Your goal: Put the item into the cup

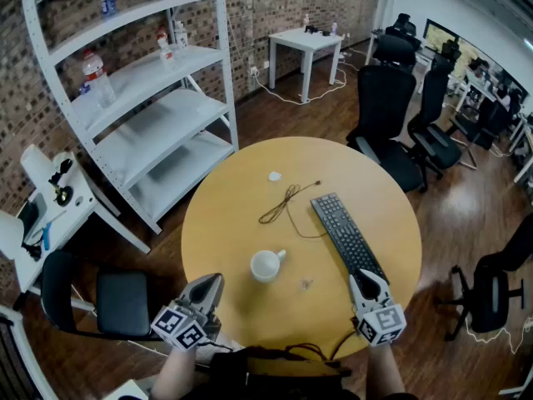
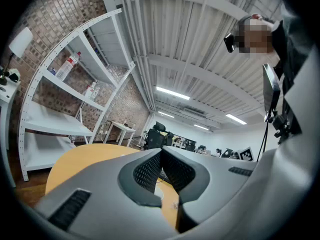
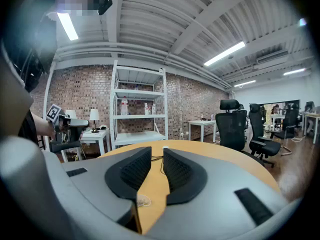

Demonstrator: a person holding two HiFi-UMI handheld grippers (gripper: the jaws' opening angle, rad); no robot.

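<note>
A white cup [image 1: 266, 265] stands upright on the round yellow table [image 1: 233, 190], near its front edge. A small clear item [image 1: 306, 283] lies on the table just right of the cup; it also shows low between the jaws as the clear item [image 3: 142, 200]. My left gripper [image 1: 212, 280] hovers at the table's front left, left of the cup, shut with nothing in it [image 2: 161, 153]. Right of the item, my right gripper [image 1: 360, 275] is held by the keyboard's near end. Its jaws [image 3: 157, 151] stand open a narrow gap, with nothing between them.
A black keyboard [image 1: 346, 233] lies diagonally on the right of the table, a thin cable [image 1: 287, 202] is in the middle and a small white object [image 1: 274, 176] is further back. White shelving [image 1: 158, 98] stands at left, office chairs [image 1: 387, 107] behind.
</note>
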